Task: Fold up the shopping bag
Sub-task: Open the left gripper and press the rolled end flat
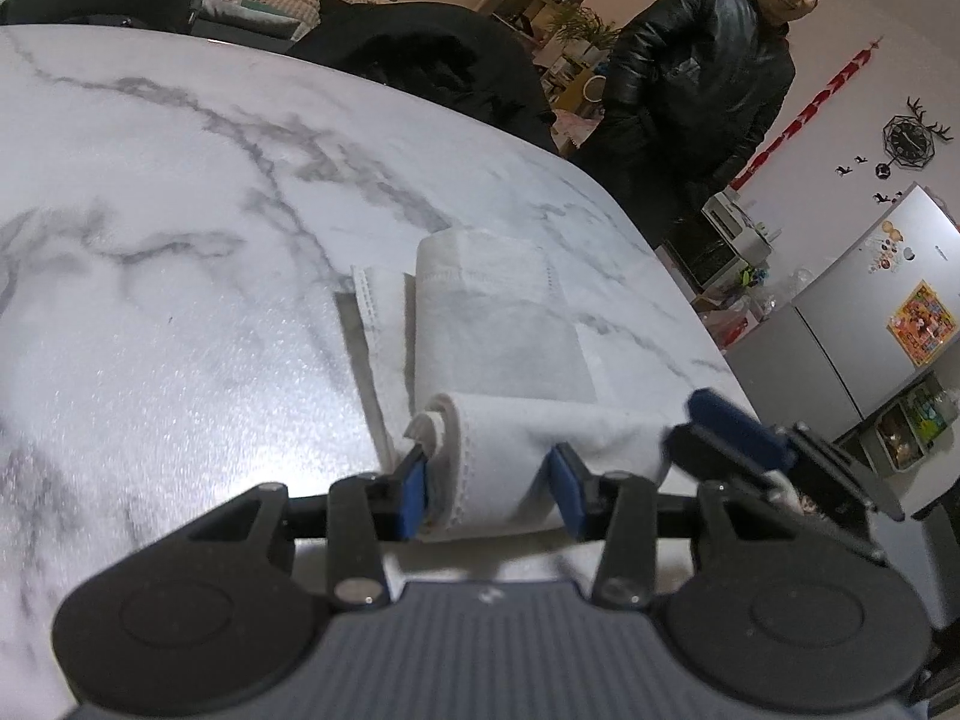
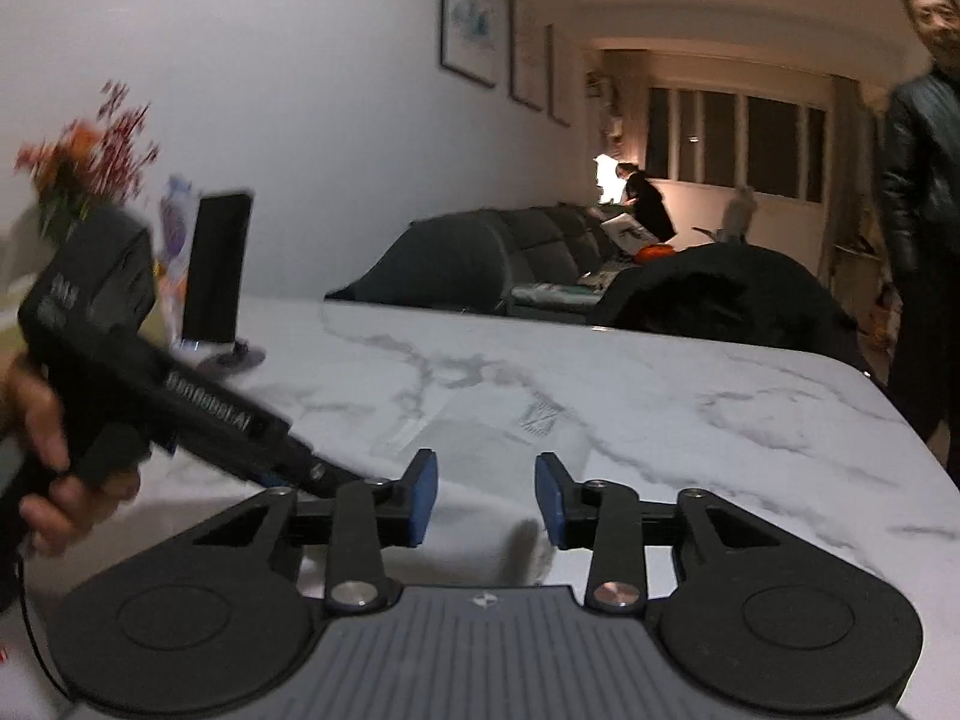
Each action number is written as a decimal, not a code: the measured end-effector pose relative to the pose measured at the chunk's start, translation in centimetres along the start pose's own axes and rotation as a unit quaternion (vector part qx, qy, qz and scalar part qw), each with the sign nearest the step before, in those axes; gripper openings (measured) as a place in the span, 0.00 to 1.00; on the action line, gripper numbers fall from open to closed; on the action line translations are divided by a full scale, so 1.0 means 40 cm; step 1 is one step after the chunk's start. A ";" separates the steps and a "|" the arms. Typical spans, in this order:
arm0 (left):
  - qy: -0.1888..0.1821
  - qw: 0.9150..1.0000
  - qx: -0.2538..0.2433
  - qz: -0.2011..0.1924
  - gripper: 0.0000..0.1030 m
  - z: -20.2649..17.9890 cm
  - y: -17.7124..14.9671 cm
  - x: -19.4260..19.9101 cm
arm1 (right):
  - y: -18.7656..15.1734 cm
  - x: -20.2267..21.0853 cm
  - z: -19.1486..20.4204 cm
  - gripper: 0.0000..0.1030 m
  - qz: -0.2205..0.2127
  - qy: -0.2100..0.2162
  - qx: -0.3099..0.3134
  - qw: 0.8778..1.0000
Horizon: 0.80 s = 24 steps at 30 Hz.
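The white bag (image 1: pixel 504 354) lies on the marble table (image 1: pixel 180 210), low and centre in the left wrist view, already narrowed into a long strip whose near end is rolled up into a thick coil. The left gripper (image 1: pixel 489 489) has its blue pads on either side of that coil, the left pad against the coil's end and the right pad pressed into the cloth, so it appears to be gripping the roll. The right gripper (image 1: pixel 729 429) shows at lower right of that frame, blurred, just beside the coil's other end; in its own view its jaws stand apart with only bare table and the flat strip beyond between them, so it is open and holds nothing. I judge the task well along: the lengthwise folds are made and the rolling has begun, while the far stretch of strip with its handle loop (image 1: pixel 366 300) still lies flat and remains to be rolled in.
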<state>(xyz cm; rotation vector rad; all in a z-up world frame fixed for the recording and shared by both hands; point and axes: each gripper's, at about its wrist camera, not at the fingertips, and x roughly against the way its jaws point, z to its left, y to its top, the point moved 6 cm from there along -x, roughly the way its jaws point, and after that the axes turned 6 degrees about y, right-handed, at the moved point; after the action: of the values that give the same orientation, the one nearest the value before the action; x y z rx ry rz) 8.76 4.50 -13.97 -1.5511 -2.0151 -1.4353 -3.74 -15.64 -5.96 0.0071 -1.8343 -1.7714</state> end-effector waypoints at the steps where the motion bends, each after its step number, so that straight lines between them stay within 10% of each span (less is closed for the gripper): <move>1: 0.000 1.000 0.000 0.000 0.40 0.000 0.000 0.000 | -0.007 -0.014 0.001 0.30 0.007 -0.001 0.001 1.000; 14: 0.017 0.999 -0.008 -0.027 0.43 0.010 0.001 0.022 | -0.035 -0.066 -0.045 0.31 0.048 0.001 -0.001 0.999; 24: 0.067 0.979 -0.163 -0.103 0.43 -0.075 0.005 0.090 | -0.037 -0.063 -0.059 0.31 0.054 0.015 -0.014 0.998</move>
<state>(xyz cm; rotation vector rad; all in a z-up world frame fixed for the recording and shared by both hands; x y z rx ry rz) 6.31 4.35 -9.95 -1.3406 -1.9854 -1.9778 -1.28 -16.98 -8.45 -0.0736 -1.7550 -1.7122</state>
